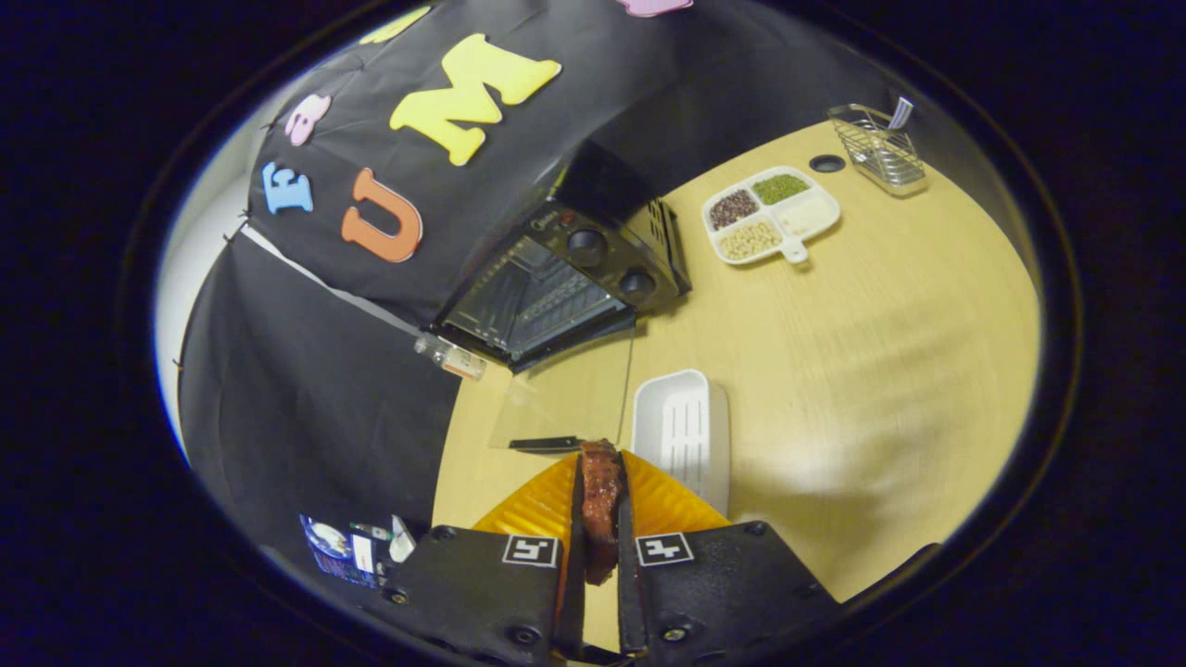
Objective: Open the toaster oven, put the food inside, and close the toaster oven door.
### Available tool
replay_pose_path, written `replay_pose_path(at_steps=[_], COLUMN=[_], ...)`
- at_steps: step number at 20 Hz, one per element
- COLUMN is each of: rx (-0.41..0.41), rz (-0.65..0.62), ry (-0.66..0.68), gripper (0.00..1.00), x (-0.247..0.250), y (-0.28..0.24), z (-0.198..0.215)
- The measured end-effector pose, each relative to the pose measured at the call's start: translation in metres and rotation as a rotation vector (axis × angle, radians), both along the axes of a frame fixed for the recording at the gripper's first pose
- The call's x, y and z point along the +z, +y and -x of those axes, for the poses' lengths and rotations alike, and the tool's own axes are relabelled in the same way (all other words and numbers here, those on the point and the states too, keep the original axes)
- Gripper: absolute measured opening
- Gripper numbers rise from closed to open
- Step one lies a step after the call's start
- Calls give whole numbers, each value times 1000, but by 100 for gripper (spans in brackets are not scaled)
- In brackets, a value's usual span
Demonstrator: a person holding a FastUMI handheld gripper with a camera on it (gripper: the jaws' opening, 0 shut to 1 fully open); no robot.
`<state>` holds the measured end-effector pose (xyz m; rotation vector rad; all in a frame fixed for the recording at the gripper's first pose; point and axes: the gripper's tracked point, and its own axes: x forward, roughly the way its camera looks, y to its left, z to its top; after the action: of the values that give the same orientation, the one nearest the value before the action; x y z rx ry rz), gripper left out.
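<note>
Gripper [600,505] pinching the meat [599,500] between both fingers, lifted over the table's near edge. Oven [556,278] at the far-left edge, door [565,398] dropped open – glass, lying flat on the table. Risks: thin grip, meat may slip en route – or clip the door/tray [681,431] w/ a low approach.
</note>
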<state>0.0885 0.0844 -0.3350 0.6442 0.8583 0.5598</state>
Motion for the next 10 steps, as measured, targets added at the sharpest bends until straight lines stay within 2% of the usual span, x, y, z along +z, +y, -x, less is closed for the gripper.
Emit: replay_pose_path(at_steps=[5,10], rx=[-112,-303], rz=[-105,-229], ry=[-26,-34], gripper=[17,17], x=[18,14], y=[62,120], z=[-21,-60])
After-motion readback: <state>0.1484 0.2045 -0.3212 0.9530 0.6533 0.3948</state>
